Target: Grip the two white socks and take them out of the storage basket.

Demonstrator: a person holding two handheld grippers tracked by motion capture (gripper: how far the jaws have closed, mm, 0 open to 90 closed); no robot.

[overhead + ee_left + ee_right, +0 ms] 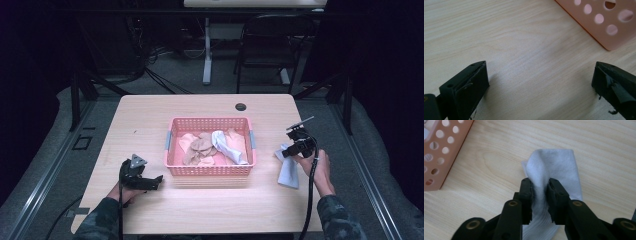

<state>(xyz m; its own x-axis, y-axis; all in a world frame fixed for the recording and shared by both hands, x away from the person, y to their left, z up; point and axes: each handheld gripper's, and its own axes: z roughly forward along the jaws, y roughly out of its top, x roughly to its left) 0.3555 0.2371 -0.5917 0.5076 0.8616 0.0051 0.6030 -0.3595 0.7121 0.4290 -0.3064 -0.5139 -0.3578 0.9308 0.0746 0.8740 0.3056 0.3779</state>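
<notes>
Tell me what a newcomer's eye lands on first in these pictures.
First the pink basket at the middle of the table, holding tan and white socks. Next the right claw, shut on a white sock that lies on the wood to the right of the basket. The left claw sits open over bare wood near the basket's front left corner.

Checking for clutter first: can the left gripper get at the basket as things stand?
Probably yes: the left gripper is open, and bare table lies between it and the basket.
</notes>
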